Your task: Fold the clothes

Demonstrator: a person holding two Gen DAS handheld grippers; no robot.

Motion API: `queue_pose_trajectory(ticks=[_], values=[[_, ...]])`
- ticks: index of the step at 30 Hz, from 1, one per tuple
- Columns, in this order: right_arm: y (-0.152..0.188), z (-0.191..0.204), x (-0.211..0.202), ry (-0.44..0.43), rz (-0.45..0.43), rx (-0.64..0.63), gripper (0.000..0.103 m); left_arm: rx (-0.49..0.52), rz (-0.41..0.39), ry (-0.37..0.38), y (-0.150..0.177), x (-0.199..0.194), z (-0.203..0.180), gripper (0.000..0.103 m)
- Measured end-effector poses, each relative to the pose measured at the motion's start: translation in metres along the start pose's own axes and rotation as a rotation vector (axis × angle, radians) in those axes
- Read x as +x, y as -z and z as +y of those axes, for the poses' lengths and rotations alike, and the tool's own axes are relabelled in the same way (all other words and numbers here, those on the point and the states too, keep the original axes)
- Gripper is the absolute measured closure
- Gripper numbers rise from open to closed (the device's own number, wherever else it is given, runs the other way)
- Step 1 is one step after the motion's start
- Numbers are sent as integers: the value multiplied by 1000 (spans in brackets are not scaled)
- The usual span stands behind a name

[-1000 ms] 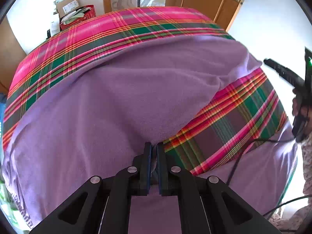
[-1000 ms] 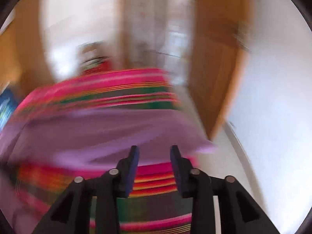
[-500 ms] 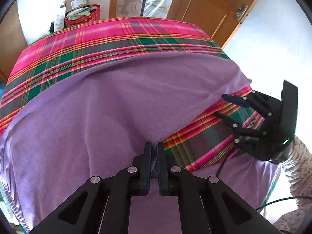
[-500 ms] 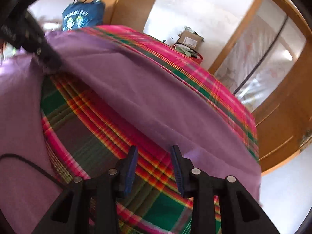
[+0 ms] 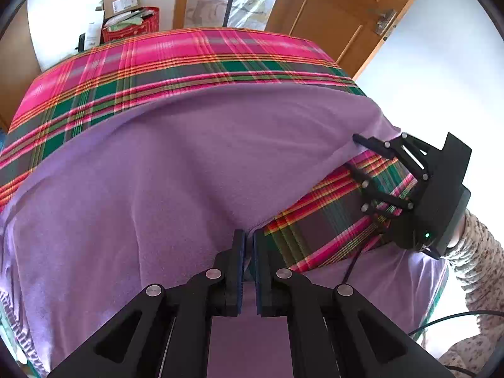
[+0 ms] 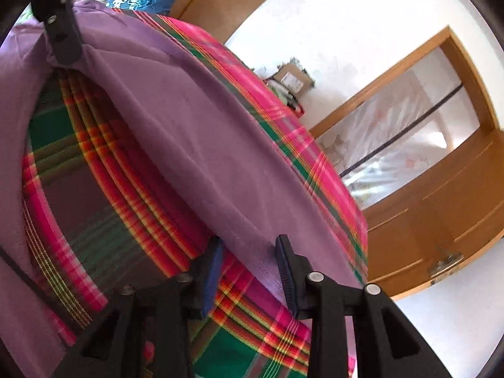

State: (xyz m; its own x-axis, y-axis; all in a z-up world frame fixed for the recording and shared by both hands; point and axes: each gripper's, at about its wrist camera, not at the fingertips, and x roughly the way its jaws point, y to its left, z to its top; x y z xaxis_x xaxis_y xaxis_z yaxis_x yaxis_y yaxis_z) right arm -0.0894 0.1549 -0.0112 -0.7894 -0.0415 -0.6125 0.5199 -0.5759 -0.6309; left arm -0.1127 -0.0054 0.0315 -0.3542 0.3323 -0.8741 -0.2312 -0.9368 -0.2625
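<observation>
Purple garment [image 5: 176,170]: soft matt knit cloth, slightly fuzzy. Plaid bedcover [image 5: 176,60]: woven cloth w/ faint sheen. Grippers: matt black plastic, shiny metal pins. Door [image 5: 340,9]: smooth varnished wood.

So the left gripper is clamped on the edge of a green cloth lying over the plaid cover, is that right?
Not quite: the cloth is purple, not green, as the left wrist view shows. The left gripper is indeed clamped on its edge over the plaid cover.

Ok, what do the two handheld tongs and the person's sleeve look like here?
Both tongs are matte black with silver pivot bolts and blue pads on the fingers: left tongs, right tongs. The right body shows a small green light and a thin black cable. The sleeve is a beige speckled knit.
</observation>
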Motion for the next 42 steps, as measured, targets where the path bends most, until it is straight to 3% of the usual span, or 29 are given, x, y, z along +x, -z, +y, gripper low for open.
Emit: queue_pose_trajectory(ticks=[1, 4, 12, 15, 19, 24, 26, 31, 37, 40, 42], values=[[0, -2, -2, -9, -2, 5, 89, -1, 10, 0, 0, 2, 0, 98], [7, -2, -12, -10, 2, -32, 99, -5, 44, -2, 1, 11, 1, 98], [18, 8, -17, -87, 73, -86, 97, 12, 118, -28, 10, 27, 1, 98], [19, 1, -20, -145, 95, -31, 97, 21, 137, -37, 11, 30, 0, 98], [17, -28, -18, -335, 161, 134, 91, 32, 148, -42, 11, 32, 0, 97], [28, -75, -32, -437, 114, 387, 91, 14, 154, -3, 12, 24, 6, 97], [33, -94, -21, -410, 119, 516, 88, -6, 143, 23, 12, 16, 11, 97], [45, -101, 17, -429, 176, 634, 88, -82, 103, 52, 12, -2, 36, 92], [49, -99, 15, -349, 201, 575, 86, -187, 59, -18, 3, -17, 79, 92], [30, -100, 13, -327, 168, 524, 86, -239, 11, -71, -6, -26, 99, 92], [15, -101, 18, -328, 143, 508, 85, -271, 6, -58, -10, -26, 110, 90]])
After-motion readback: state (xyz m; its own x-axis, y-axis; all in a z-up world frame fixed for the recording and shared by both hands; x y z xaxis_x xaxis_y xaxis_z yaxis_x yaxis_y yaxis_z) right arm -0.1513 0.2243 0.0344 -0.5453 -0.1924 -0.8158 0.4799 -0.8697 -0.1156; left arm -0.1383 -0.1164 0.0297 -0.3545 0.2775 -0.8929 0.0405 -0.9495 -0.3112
